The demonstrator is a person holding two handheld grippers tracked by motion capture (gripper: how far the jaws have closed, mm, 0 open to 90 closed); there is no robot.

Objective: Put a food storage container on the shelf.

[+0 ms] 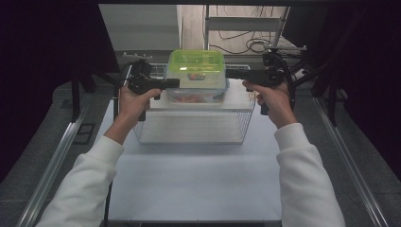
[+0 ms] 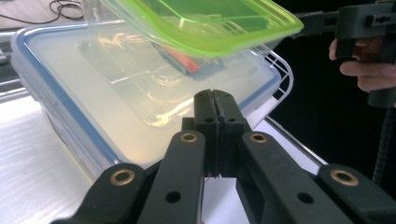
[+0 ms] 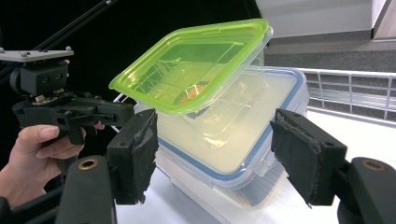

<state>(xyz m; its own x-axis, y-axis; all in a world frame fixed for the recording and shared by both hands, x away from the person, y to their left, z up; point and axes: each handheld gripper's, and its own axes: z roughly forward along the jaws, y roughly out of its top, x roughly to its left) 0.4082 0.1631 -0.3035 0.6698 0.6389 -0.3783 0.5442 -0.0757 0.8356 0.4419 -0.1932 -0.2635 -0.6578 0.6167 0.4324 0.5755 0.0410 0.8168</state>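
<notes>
Dark curtains close in on both sides, and between them we look down on a pale counter (image 1: 198, 175) with cables trailing across the floor at the far end. At the far part of the counter sits a white wire rack (image 1: 239, 124), and on its flat top shelf rests a clear storage box with a blue-edged lid (image 1: 197, 87). Red contents show faintly through its wall, though we cannot make out what they are.

On that box sits a green translucent container (image 1: 196, 63), and from the gripper views we see it tilted, one edge resting on the blue-edged lid (image 3: 243, 135) and the other raised off it.

Our left gripper (image 1: 172, 83) reaches in from the left, its tip right at the near left side of the clear box. From its own camera the fingers (image 2: 205, 109) are pressed tight together, clenched on nothing, hovering just beside the lid's rim (image 2: 79, 121) below the green container (image 2: 205, 28).

Our right gripper (image 1: 231, 74) comes in from the right at the level of the green container's base. Its fingers (image 3: 306, 154) stand spread wide apart, released, framing the stacked boxes, with the green container (image 3: 196, 65) between and beyond them. We cannot tell whether either pad touches anything. The other hand (image 3: 35, 154) shows farther off, at the left.
</notes>
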